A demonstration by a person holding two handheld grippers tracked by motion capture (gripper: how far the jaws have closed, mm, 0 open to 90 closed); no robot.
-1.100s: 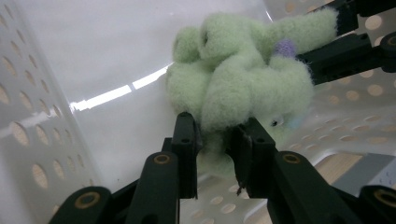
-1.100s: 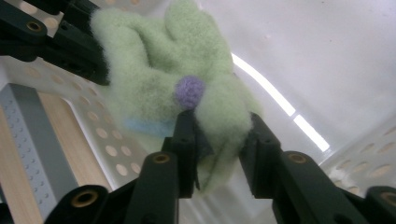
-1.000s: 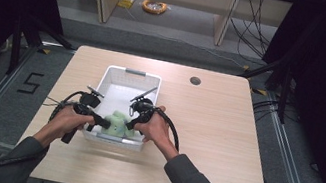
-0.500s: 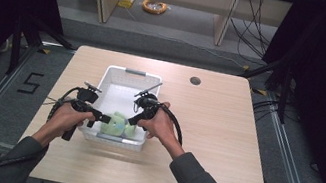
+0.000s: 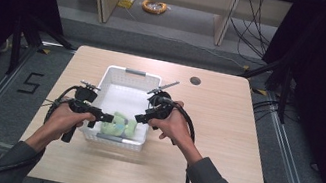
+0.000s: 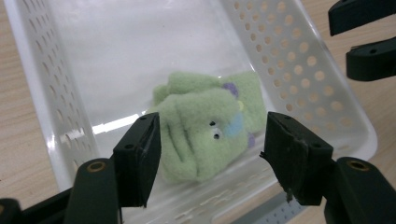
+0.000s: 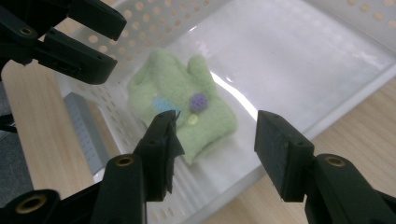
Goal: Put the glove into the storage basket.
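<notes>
Both claws have risen and just been opening, now spread and empty; green plush toy lies released in the white basket; placing looks done.

The soft toy is fuzzy, matt green fleece cloth. The basket is white, perforated plastic with a smooth, glossy floor that catches glare. The table looks like pale, matt wood laminate. The 2 grippers' pads are matt black, slightly rough.
</notes>
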